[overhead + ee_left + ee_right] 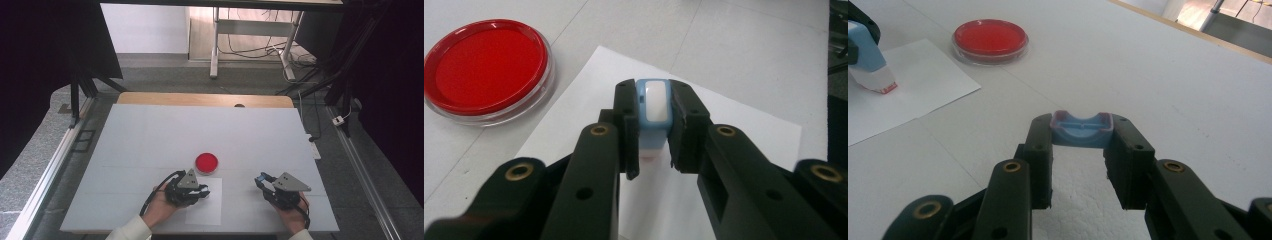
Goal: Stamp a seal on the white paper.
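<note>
Red ink fills the round clear-rimmed dish (206, 162) you see from the high view, on the white table (150, 135) just far of the paper sheet (210, 212). Your left gripper (200, 191) sits over that sheet; your right gripper (260, 181) is well apart to the right.

Your left gripper view has the blue stamp (653, 112) clamped upright between both pads, standing on the paper, the dish far-left.

Your right gripper view shows the stamp's blue cap (1082, 128) pinched between the fingertips, open side up, over bare table, with the stamp far-left on the sheet.
</note>
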Demonstrator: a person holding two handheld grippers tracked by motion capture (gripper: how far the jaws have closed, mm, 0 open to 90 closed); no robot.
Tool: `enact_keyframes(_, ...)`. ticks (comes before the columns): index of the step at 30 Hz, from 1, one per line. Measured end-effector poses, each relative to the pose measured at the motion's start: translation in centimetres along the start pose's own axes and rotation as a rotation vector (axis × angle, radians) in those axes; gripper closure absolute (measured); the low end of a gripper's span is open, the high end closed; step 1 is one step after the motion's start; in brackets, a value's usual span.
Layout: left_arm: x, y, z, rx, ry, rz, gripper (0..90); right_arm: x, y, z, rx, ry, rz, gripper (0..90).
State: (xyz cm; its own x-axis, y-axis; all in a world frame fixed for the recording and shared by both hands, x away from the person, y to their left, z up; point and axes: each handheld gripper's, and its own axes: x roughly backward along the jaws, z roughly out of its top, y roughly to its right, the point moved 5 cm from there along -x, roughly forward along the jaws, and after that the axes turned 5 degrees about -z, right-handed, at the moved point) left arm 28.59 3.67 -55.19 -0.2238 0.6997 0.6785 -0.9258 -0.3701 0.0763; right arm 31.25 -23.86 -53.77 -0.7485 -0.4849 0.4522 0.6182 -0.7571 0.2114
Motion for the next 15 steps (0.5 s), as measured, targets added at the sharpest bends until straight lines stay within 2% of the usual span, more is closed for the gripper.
enact_keyframes(15, -0.07, 0.19, 0.59, 0.006, -0.063, 0.021, 76.0, 0.00, 0.02, 0.03, 0.003, 0.000, -0.003, 64.5)
